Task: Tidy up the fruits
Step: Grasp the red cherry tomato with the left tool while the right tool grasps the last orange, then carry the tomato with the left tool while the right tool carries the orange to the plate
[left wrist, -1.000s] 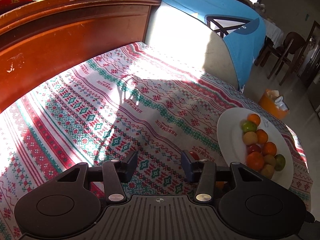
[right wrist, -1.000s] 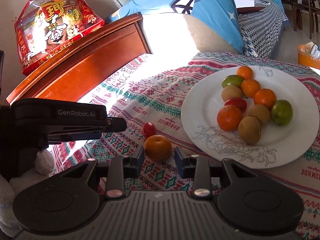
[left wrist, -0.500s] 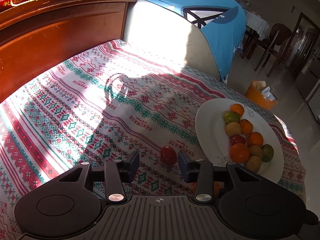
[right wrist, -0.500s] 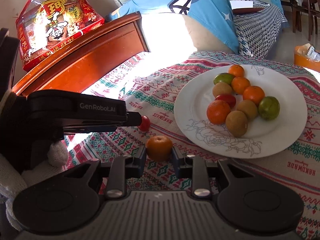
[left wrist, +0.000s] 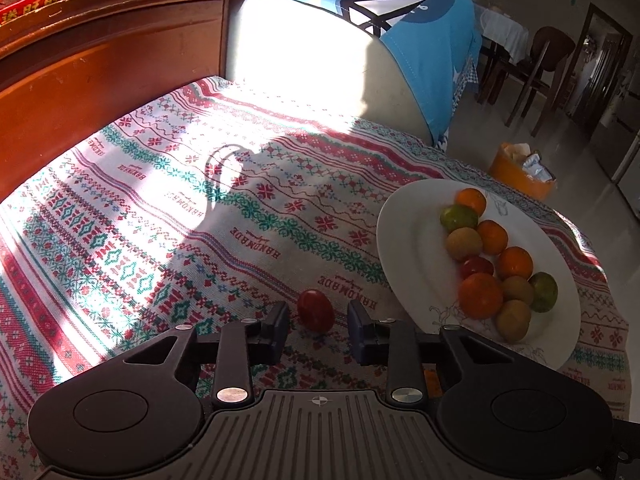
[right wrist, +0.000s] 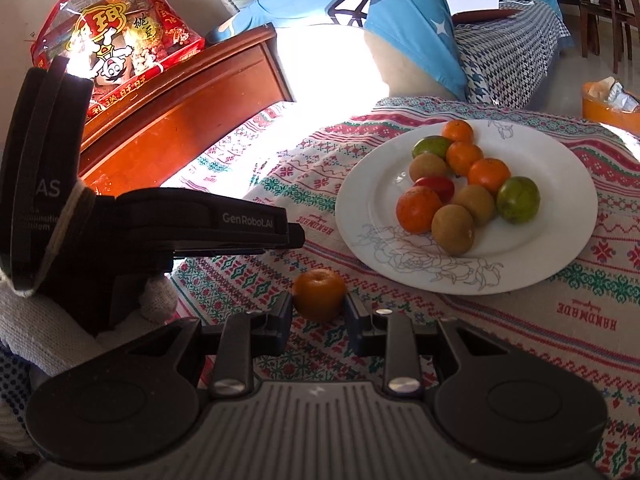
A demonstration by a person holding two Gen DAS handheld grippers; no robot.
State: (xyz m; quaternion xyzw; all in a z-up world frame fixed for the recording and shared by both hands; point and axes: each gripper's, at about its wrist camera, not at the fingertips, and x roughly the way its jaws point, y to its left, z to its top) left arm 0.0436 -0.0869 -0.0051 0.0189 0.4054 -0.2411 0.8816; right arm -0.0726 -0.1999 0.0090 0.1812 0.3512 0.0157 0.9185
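Presently, two loose fruits lie on the patterned tablecloth (left wrist: 168, 184), both short of the white plate (right wrist: 560, 184).

Item 1, leftmost: cherry tomato (left wrist: 315, 310). It rests on the cloth between the fingers of the left gripper (left wrist: 318, 322), whose jaws stand apart with a gap on either side, touching nothing. Likely light, thin-skinned, smooth and easily crushed; best taken across its widest middle with gentle pressure, since it may roll or squirt free.

Item 2: small orange (right wrist: 319, 294). It sits on the cloth between the tips of the right gripper (right wrist: 319, 312), jaws narrowed close against its flanks; whether the pads have begun to press cannot be told. Likely firmer, with a dimpled peel that gives some grip; hold at the equator.

Item 3, rightmost: the plate, near both fruits, carrying oranges, green citrus, brownish fruits and one red tomato clustered at its middle. The rim nearest the grippers is bare.
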